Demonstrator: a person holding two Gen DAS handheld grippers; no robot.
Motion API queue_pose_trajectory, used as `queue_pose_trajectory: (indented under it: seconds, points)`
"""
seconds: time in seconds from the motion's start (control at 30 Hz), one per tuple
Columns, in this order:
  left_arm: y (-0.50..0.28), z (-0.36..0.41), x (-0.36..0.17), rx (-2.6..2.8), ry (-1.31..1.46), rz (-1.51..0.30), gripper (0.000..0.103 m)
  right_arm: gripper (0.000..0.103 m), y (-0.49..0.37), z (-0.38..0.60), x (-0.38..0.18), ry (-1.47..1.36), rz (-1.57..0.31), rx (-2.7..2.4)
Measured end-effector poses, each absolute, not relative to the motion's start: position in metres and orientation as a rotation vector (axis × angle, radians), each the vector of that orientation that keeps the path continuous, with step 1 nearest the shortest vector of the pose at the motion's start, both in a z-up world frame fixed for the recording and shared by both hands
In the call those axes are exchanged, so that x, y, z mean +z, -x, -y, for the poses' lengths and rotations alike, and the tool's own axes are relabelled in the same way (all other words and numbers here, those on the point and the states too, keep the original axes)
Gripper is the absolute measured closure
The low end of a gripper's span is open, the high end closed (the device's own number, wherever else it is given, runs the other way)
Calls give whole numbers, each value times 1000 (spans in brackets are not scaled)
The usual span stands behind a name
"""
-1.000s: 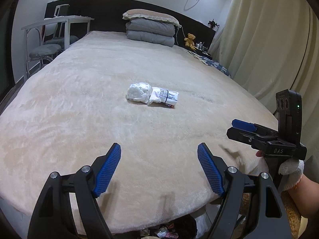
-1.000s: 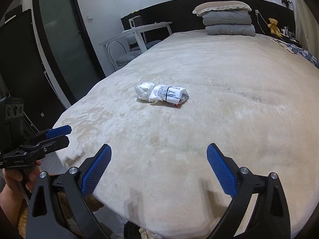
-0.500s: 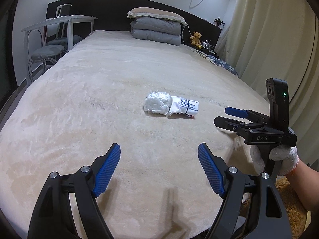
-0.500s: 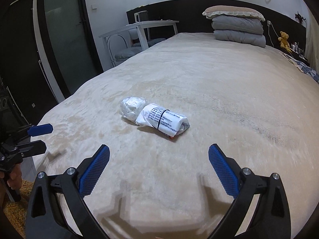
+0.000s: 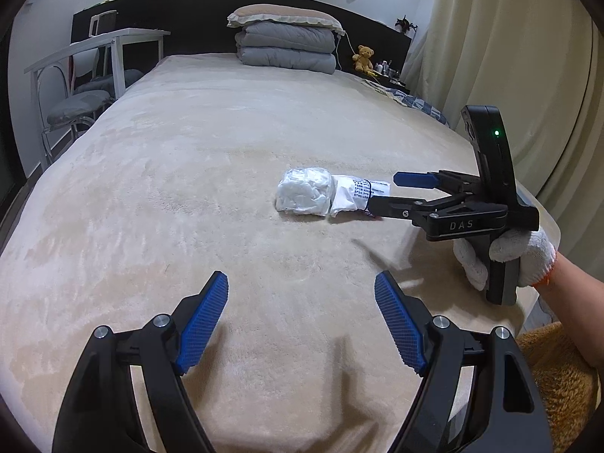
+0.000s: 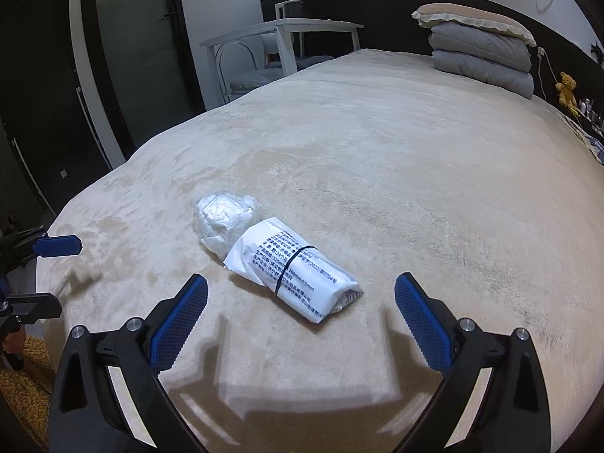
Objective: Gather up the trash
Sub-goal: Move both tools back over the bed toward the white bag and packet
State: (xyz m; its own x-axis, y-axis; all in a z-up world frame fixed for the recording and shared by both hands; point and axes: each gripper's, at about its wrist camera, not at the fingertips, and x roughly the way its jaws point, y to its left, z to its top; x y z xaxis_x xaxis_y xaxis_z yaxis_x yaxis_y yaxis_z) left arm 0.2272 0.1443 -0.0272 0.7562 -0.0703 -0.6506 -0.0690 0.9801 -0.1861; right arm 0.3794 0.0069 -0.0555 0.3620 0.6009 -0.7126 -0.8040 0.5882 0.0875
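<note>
Left gripper (image 5: 302,324): jaws apart and empty, low over the bed (image 5: 188,188).
Right gripper (image 6: 302,321): spread wide, holding nothing, its tips just short of the trash.
Trash: a printed paper roll (image 6: 298,270) touching a clear bag of white wadding (image 6: 222,222), mid-bed.
Progress: nothing collected yet; both pieces remain to be lifted.
Background: folded bedding (image 5: 287,45) at the headboard.

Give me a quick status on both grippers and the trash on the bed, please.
Left gripper open, empty. Right gripper open, empty, close to the white packet. Packet and plastic wad lie touching on the blanket. Nothing in the way.
</note>
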Motion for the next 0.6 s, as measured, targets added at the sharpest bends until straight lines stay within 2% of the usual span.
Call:
queue_pose_trajectory:
  seconds: [0.3, 0.43, 0.5, 0.6]
  points:
    - [-231, -146, -35, 8, 212, -734, 25, 6, -389, -27, -63, 383, -761, 963]
    - [-228, -153, -36, 21, 236, -729, 25, 15, -393, -33, -70, 405, -782, 977]
    - [-227, -157, -36, 29, 254, -727, 25, 28, -391, -34, -75, 415, -792, 986]
    - [-225, -160, -35, 35, 277, -718, 25, 36, -387, -34, -79, 433, -771, 968]
